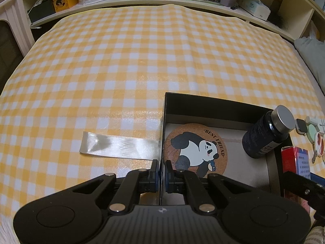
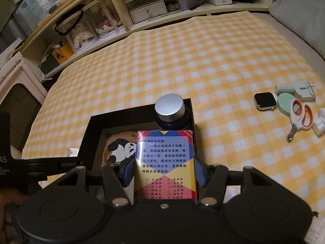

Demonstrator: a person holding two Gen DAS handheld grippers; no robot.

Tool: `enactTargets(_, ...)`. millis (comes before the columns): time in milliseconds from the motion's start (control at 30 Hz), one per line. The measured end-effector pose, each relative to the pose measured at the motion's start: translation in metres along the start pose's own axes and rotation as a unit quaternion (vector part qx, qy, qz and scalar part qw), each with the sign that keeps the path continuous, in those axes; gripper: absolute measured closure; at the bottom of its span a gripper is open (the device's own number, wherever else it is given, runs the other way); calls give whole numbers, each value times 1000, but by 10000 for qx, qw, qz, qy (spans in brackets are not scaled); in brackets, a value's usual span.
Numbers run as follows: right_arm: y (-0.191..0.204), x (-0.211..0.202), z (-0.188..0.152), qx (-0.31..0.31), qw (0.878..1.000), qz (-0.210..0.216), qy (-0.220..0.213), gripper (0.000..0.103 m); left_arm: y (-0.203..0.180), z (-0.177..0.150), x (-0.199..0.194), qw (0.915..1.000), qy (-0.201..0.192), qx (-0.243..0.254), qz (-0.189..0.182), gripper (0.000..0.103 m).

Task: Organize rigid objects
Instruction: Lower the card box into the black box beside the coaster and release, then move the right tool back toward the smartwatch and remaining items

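Observation:
An open black box (image 1: 203,101) lies on the yellow checked cloth. Inside it are a round panda coaster (image 1: 196,148) and a dark bottle (image 1: 262,138) with a silver cap. My left gripper (image 1: 161,170) is shut on the box's left wall, one pad on each side. In the right wrist view my right gripper (image 2: 164,170) is shut on a colourful card box (image 2: 165,162), pads pressed on its two sides. It holds the card box upright just above the near right part of the black box (image 2: 121,116), in front of the bottle (image 2: 169,107). The card box (image 1: 294,160) also shows at the right edge of the left wrist view.
A pale satin ribbon (image 1: 119,146) trails out from the box's left side. To the right on the cloth lie a smartwatch (image 2: 265,101), a green round case (image 2: 286,103), orange-handled clippers (image 2: 300,116) and a white device (image 2: 296,90). Shelves (image 2: 142,24) run along the far edge, with a pillow (image 2: 300,16) at right.

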State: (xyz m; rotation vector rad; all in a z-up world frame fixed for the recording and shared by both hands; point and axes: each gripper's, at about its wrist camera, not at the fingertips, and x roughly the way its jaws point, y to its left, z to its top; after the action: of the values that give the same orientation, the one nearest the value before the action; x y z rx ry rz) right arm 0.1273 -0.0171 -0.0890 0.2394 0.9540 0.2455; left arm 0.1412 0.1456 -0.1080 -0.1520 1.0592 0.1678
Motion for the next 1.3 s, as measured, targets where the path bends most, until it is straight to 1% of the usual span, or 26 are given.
enactTargets(167, 2, 4, 1, 61, 10000, 25, -49, 43, 0, 0, 0, 10000, -4, -11, -8, 97)
enactTargets(267, 7, 7, -2, -84, 9998, -148, -67, 43, 0, 0, 0, 10000, 3, -7, -4, 97)
enactTargets(367, 8, 11, -4, -119, 9996, -266, 27, 43, 0, 0, -2, 10000, 0, -3, 0, 97)
enactTargets(467, 7, 14, -4, -56, 9994, -295, 166, 42, 0, 0, -2, 10000, 3, -2, -1, 97)
enactTargets(567, 10, 13, -5, -124, 9992, -349, 145, 41, 0, 1, -2, 10000, 10, -5, -6, 95)
enactTargets(633, 12, 11, -5, -214, 9991, -366, 101, 38, 0, 1, -3, 10000, 9, -9, -10, 95)
enactTargets(700, 14, 9, -5, -265, 9989, -377, 74, 37, 1, 0, -2, 10000, 2, -5, 4, 95)
enactTargets(1033, 15, 7, -6, -361, 9986, -385, 107, 37, 0, 1, -3, 10000, 1, -12, 3, 95)
enactTargets(1133, 16, 2, -4, -408, 9984, -397, 37, 34, 0, 1, -3, 10000, 1, -6, 6, 95)
enactTargets(1300, 12, -14, 7, -446, 9979, -373, -280, 30, 1, 1, -3, 10000, 2, -15, 2, 95)
